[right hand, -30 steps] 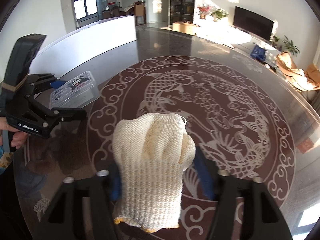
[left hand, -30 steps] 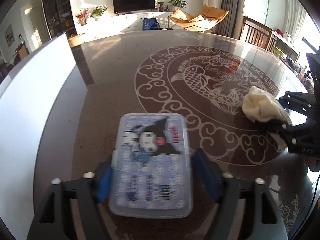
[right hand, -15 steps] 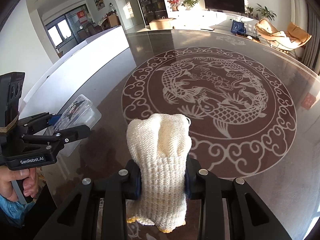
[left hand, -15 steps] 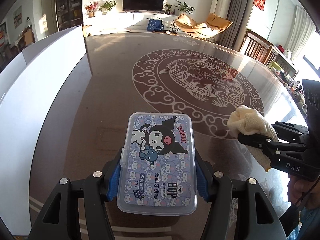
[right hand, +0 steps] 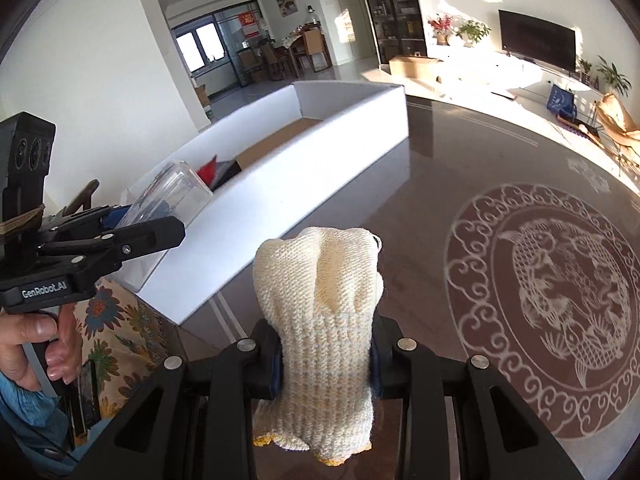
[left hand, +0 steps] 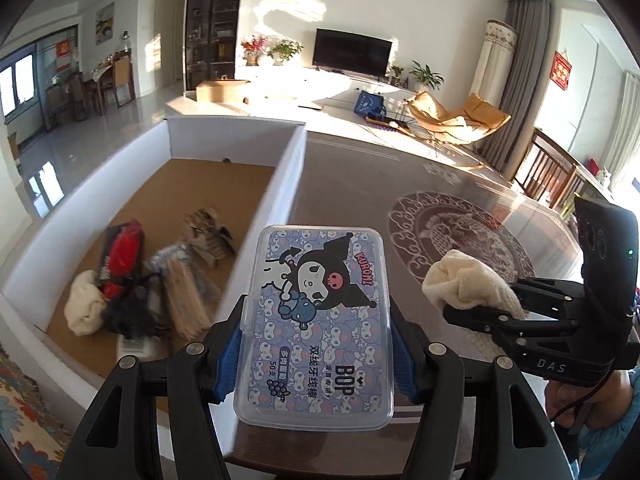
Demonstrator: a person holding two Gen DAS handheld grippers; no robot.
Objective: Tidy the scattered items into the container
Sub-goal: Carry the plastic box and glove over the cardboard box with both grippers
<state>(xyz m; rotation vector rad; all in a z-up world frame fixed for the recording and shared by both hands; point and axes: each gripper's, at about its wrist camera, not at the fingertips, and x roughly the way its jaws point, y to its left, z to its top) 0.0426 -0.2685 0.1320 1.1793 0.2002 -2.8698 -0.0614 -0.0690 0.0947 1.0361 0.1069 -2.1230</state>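
Note:
My left gripper is shut on a clear plastic floss-pick box with a cartoon lid, held in the air beside the right wall of the white container. My right gripper is shut on a cream knitted glove, lifted above the dark table near the container's corner. In the left wrist view the glove and right gripper are at the right. In the right wrist view the left gripper with the box is at the left, over the container's rim.
The container holds several items: a red packet, a cream glove, a dark bundle and wooden sticks. The dark glass table carries a round fish pattern. A patterned fabric lies below the table's edge. A hand grips the left handle.
Both grippers rose and swung left from over the fish pattern toward the white container, whose inside now shows. The box and the glove stayed gripped.

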